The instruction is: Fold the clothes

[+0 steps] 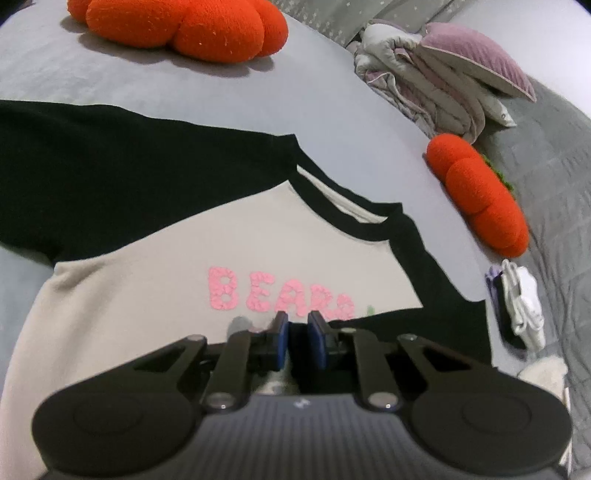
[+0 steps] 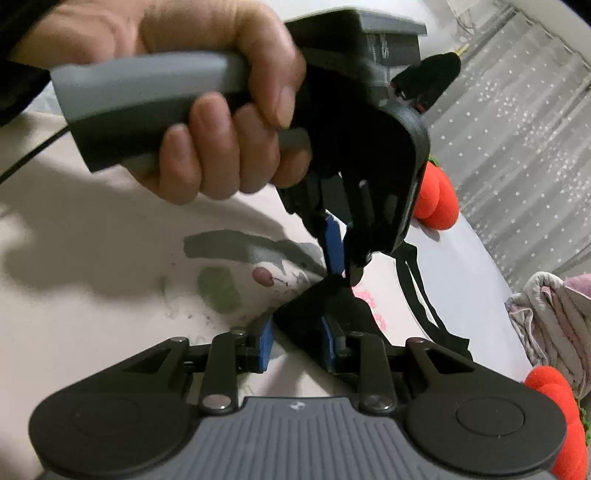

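Note:
A cream T-shirt (image 1: 147, 295) with black raglan sleeves and pink "BEAR" lettering lies flat on the bed. Its right black sleeve (image 1: 424, 332) is drawn in over the chest. My left gripper (image 1: 297, 326) hovers low over the print, blue pads nearly together. In the right wrist view a hand (image 2: 221, 147) holds that left gripper (image 2: 341, 271), which is shut on a raised peak of the black sleeve (image 2: 317, 306). My right gripper (image 2: 297, 334) sits just below, open, its blue pads either side of the same sleeve fabric. The shirt body (image 2: 92, 277) fills the left.
The grey-blue bed sheet (image 1: 221, 99) carries an orange plush cushion (image 1: 184, 26) at the back and another (image 1: 480, 199) on the right. A heap of folded bedding with a purple pillow (image 1: 443, 85) lies at the far right. Small folded white and dark items (image 1: 524, 306) lie by the shirt's right side.

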